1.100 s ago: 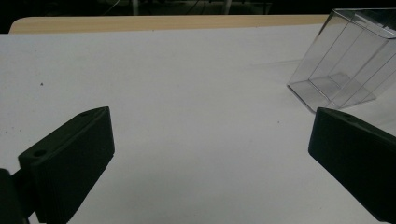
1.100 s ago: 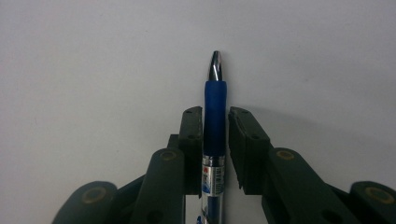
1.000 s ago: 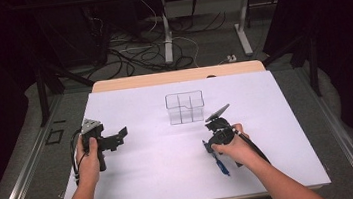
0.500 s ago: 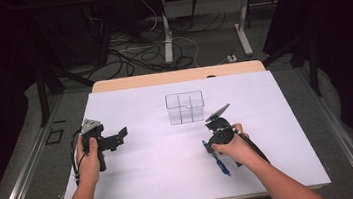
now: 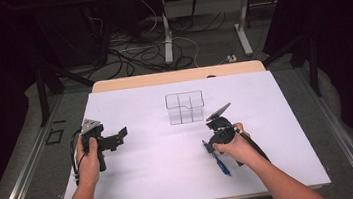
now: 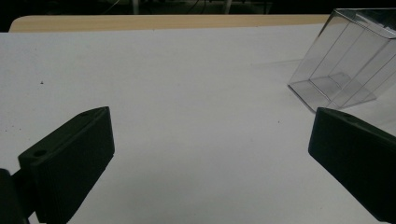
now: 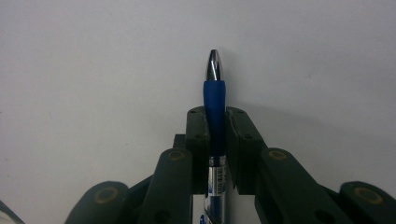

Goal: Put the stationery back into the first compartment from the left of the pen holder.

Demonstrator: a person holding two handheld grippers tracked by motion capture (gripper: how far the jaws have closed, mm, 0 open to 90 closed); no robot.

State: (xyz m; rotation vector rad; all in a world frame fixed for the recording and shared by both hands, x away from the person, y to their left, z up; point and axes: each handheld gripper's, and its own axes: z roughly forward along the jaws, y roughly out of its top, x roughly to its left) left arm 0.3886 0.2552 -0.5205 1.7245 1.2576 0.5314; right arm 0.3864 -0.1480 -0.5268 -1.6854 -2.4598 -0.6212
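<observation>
A blue pen [image 7: 214, 99] with a silver tip lies along the white table, and my right gripper [image 7: 215, 122] is shut on its barrel. In the high view the pen [image 5: 222, 165] runs back under the right hand, with the right gripper [image 5: 210, 147] tilted down at the table. My left gripper [image 5: 119, 137] is held at the table's left side with its jaws wide open and nothing between them [image 6: 210, 140]. A clear plastic box with dividers [image 5: 185, 107] stands at the middle rear, and also to the upper right of the left gripper [image 6: 343, 63].
The white table top [image 5: 276, 113] has a wooden strip along its far edge [image 5: 177, 76]. Beyond it the floor holds cables and metal desk legs [image 5: 167, 40]. A rail runs along the table's left side.
</observation>
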